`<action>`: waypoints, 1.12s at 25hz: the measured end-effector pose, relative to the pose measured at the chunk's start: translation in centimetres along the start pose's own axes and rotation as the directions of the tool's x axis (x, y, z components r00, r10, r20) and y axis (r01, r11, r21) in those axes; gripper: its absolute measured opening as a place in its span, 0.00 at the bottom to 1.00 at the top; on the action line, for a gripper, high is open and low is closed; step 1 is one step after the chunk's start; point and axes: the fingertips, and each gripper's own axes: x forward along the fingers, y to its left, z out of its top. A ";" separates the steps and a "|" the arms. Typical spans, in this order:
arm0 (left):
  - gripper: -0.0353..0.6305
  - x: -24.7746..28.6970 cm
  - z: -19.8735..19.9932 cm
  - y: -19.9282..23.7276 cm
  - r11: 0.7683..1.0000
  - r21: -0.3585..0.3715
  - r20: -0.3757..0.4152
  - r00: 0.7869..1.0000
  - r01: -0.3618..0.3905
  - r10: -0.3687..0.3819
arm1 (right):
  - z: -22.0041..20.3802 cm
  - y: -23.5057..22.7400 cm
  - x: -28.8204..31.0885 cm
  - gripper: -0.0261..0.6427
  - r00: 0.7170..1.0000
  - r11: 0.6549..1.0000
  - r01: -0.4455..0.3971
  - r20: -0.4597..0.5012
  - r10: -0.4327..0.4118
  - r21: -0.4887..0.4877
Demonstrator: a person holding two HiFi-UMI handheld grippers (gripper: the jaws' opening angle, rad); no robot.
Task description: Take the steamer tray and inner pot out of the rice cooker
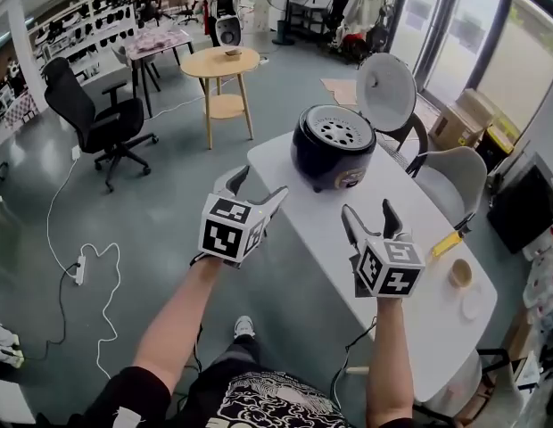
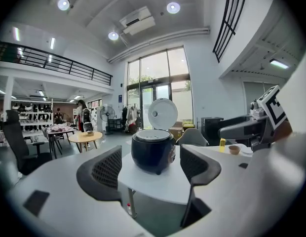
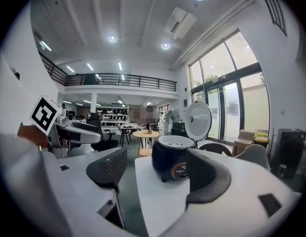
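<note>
While the rice cooker [image 1: 334, 147] stands near the far end of the white worktop [image 1: 419, 328], both grippers hang short of it, apart from it and from each other. The cooker is dark and round, with its white lid [image 1: 386, 92] raised upright behind it. The perforated steamer tray [image 1: 342, 130] sits in the cooker's open top. The inner pot cannot be seen beneath it.

The left gripper [image 1: 259, 185] is held just off the worktop's long edge, over the grey floor. Its fingers [image 2: 104, 169] are spread wide and hold nothing. In the left gripper view the cooker shows in the gap between them, farther along the worktop and untouched.

The right gripper [image 1: 367, 212] hangs over the worktop, nearer the person than the cooker. Its fingers [image 3: 111, 169] are also wide apart and empty. In the right gripper view the cooker stands beyond them, its control panel turned toward the camera.

Toward the worktop's other long edge lie a yellow object [image 1: 448, 243], a small brown cup [image 1: 460, 273] and a white disc [image 1: 471, 306], well apart from the cooker. A round wooden table [image 1: 220, 61] and a black office chair [image 1: 96, 119] stand on the floor beyond.
</note>
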 end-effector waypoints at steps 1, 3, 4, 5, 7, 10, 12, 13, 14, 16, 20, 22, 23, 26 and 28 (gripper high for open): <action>0.59 1.1 0.3 1.3 1.000 0.002 -0.002 1.000 0.011 -0.011 | 0.4 0.2 1.6 0.60 1.000 1.000 0.007 -0.003 -0.007 0.003; 0.59 3.3 1.0 3.9 0.999 0.006 -0.005 0.999 0.033 -0.033 | 1.4 0.4 4.6 0.60 1.000 1.000 0.025 -0.008 -0.025 0.006; 0.59 4.4 1.4 5.0 0.999 0.008 -0.006 0.999 0.045 -0.045 | 1.9 0.4 6.0 0.60 0.999 0.999 0.035 -0.010 -0.035 0.009; 0.59 5.4 1.8 6.1 0.998 0.009 -0.007 0.998 0.056 -0.056 | 2.3 0.5 7.3 0.60 0.999 0.999 0.046 -0.014 -0.045 0.011; 0.59 6.9 2.5 8.1 0.997 0.010 -0.006 0.997 0.077 -0.077 | 3.1 0.7 9.5 0.60 0.998 0.998 0.063 -0.023 -0.062 0.011; 0.59 8.6 3.1 10.2 0.994 0.009 0.000 0.994 0.106 -0.106 | 3.9 1.1 11.8 0.60 0.996 0.997 0.083 -0.030 -0.083 0.002; 0.59 9.7 3.2 11.2 0.992 0.010 0.002 0.992 0.129 -0.129 | 4.3 1.1 12.9 0.60 0.995 0.995 0.095 -0.034 -0.095 -0.002; 0.59 10.3 3.3 11.6 0.990 0.011 0.003 0.990 0.141 -0.141 | 4.4 1.1 13.5 0.60 0.994 0.995 0.103 -0.036 -0.103 -0.004; 0.59 10.9 3.3 12.0 0.988 0.012 0.005 0.988 0.152 -0.152 | 4.6 1.1 14.2 0.60 0.993 0.994 0.111 -0.037 -0.111 -0.004; 0.59 12.1 3.5 13.1 0.985 0.010 0.010 0.985 0.169 -0.170 | 5.0 1.2 15.5 0.60 0.991 0.992 0.125 -0.036 -0.125 0.000; 0.59 14.1 3.2 14.0 0.980 0.004 0.012 0.980 0.197 -0.197 | 4.6 0.8 17.3 0.60 0.988 0.989 0.147 -0.045 -0.147 0.002; 0.59 15.1 3.1 14.0 0.979 0.006 0.011 0.979 0.205 -0.205 | 4.2 0.3 17.9 0.60 0.987 0.988 0.155 -0.046 -0.154 0.007; 0.59 15.7 3.1 14.1 0.978 0.008 0.010 0.978 0.209 -0.209 | 4.1 0.0 18.2 0.60 0.986 0.987 0.159 -0.046 -0.158 0.010; 0.59 17.3 2.9 14.0 0.975 0.018 0.003 0.975 0.221 -0.221 | 3.5 -0.9 19.2 0.60 0.985 0.985 0.170 -0.045 -0.169 0.022; 0.59 18.5 2.9 13.9 0.972 0.028 -0.003 0.973 0.231 -0.231 | 3.3 -1.6 20.0 0.60 0.983 0.983 0.179 -0.043 -0.177 0.031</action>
